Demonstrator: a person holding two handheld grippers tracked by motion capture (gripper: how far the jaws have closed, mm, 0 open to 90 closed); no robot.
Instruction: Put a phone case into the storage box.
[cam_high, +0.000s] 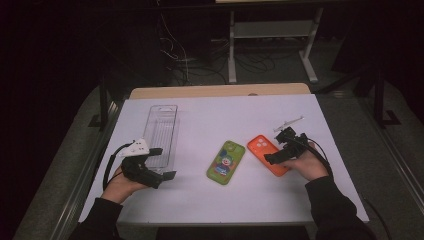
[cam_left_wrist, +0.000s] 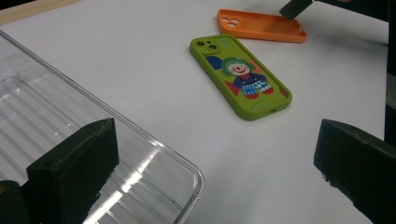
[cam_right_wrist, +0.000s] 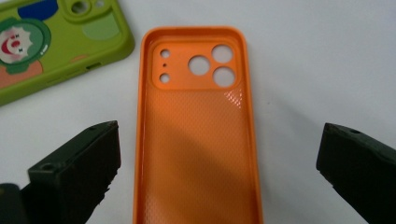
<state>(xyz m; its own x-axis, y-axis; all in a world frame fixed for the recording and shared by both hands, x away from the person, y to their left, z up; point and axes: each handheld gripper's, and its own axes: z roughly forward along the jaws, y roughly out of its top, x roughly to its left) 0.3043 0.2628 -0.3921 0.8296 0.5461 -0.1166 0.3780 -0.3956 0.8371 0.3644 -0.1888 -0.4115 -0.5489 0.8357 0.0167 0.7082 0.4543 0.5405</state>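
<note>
The orange phone case (cam_right_wrist: 196, 135) lies open side up on the white desk (cam_high: 210, 120), toward its right edge, with the right gripper (cam_high: 281, 150) poised directly over its near end. In the right gripper view the case's long axis runs straight away from the camera, camera cut-outs at the far end, and the two black fingers (cam_right_wrist: 74, 163) stand wide apart on either side of it, holding nothing; the case sits between them, nearer the left one. A grasp would likely mean closing across the short width. The right hand is plainly the nearer one. The left gripper (cam_high: 150, 167) rests near the desk's left edge, its fingers (cam_left_wrist: 74, 163) also spread wide and empty, one over the near corner of the clear plastic tray (cam_high: 162, 132). The green cartoon phone case (cam_high: 226, 162) lies between the two grippers, just beside the orange one, untouched.
</note>
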